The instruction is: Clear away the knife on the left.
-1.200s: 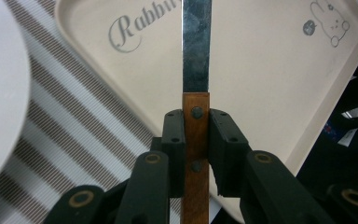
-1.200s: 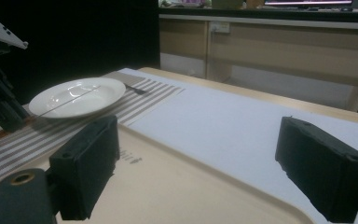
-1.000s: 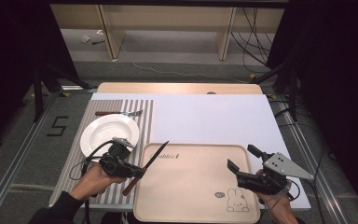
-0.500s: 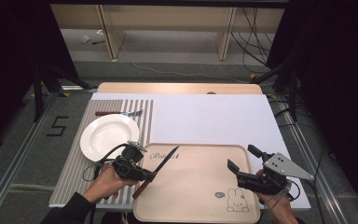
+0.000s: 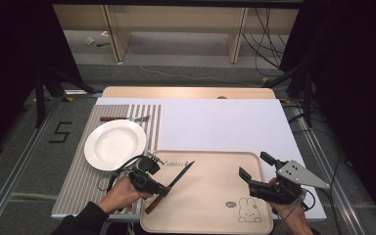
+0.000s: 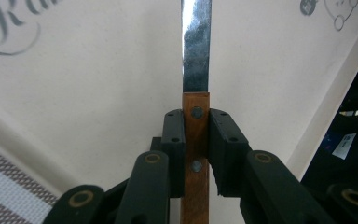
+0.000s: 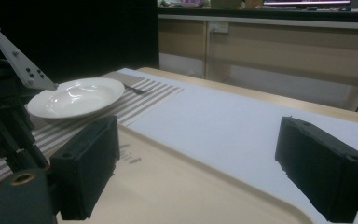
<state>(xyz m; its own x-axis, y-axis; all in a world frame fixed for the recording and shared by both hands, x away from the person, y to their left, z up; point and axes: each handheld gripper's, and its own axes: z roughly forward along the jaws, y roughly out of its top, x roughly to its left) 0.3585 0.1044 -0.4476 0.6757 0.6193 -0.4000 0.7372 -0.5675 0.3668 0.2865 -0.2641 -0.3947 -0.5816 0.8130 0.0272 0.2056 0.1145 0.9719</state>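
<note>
Tray [image 5: 210, 196] is the thing to orient by here: a pale beige one with a little rabbit drawing near its right corner, sitting at the near edge of the tabletop [image 5: 225, 122], which is covered by a big white sheet. Left hand-held gripper [image 5: 149, 185] sits at the tray's left rim, clamped on the wooden handle of a knife [image 5: 169, 187]; the blade [image 6: 196, 46] slants out over the tray's left part, and I can't tell if it touches the surface. Right hand-held gripper [image 5: 254, 183] hovers over the tray's right edge, above the rabbit, jaws wide apart with nothing between them.

Left of the tray there's a grey striped placemat [image 5: 83, 181] with a white plate [image 5: 115, 143] on it, and beyond the plate another utensil [image 5: 125, 118] with a brown handle lies across the mat.

Room's pretty dim: dark curtains at both sides, grey floor with a "5" [image 5: 61, 132] taped left of the placemat, cables and light wooden furniture legs behind the tabletop.
</note>
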